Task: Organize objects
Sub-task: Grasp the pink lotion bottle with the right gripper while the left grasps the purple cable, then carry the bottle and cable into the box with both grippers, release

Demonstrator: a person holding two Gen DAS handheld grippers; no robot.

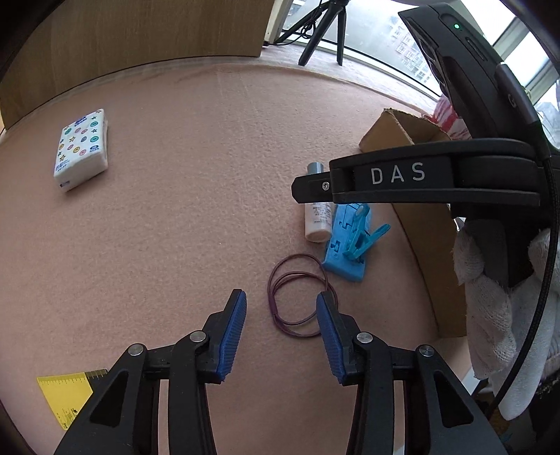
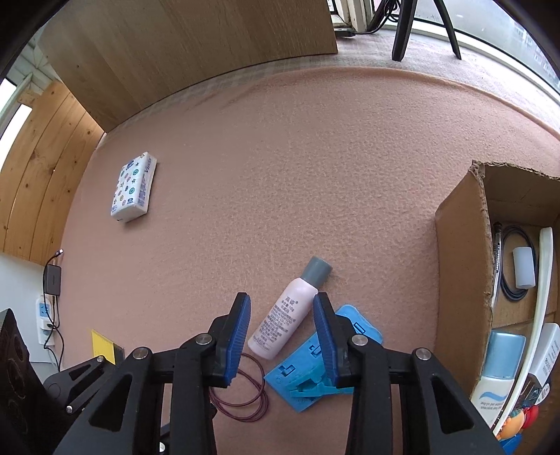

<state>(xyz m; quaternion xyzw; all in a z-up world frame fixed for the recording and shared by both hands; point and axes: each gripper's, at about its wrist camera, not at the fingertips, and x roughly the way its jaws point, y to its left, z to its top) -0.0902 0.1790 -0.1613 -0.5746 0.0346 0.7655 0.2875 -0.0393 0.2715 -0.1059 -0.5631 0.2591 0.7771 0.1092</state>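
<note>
A dark red rubber band (image 1: 297, 297) lies in loops on the pink cloth. My left gripper (image 1: 281, 304) hangs over it, open, with the loops between its blue pads and nothing pressed. A small pink-white bottle (image 2: 283, 320) with a grey cap lies on its side between the pads of my right gripper (image 2: 281, 304). That gripper is open, and a gap shows beside the bottle. Next to the bottle (image 1: 316, 224) lies a blue plastic plate (image 2: 308, 378) with a teal clip on it. In the left wrist view the right gripper's black finger (image 1: 311, 187) crosses over the bottle.
An open cardboard box (image 2: 462, 273) holding several items stands at the right. A patterned tissue pack (image 2: 133, 192) lies far left. A yellow ruler (image 1: 64, 392) is at the near left edge. A white-gloved hand (image 1: 490, 315) holds the right gripper. A tripod (image 1: 322, 31) stands behind the table.
</note>
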